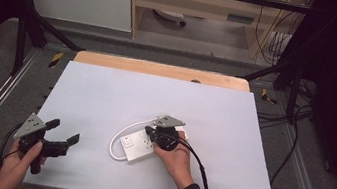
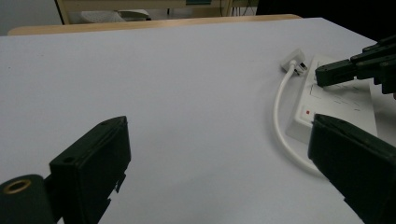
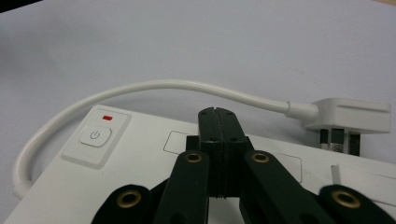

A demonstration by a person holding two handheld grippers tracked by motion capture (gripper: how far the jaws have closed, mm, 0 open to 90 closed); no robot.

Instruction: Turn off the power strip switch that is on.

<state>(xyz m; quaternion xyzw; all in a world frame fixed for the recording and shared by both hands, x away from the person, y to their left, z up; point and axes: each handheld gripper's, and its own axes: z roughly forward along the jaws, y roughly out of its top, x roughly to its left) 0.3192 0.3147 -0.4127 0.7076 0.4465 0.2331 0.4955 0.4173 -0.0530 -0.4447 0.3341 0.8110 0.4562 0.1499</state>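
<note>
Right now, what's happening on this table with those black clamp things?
A person holds a two-jaw gripper in each hand over a white table. The right gripper, jaws shut with nothing between them, rests over the top of a white power strip, near its power button. The strip's cable loops round to its plug, which lies beside the strip. The left gripper waits open, off to the side.

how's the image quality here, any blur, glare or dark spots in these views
High view: even, soft light on the white table, no glare, surroundings falling into dark. Left gripper view: the near jaws are dark and soft-edged, the power strip sharper. Right gripper view: the power button and plug look crisp, the shut right gripper casts little shadow.
</note>
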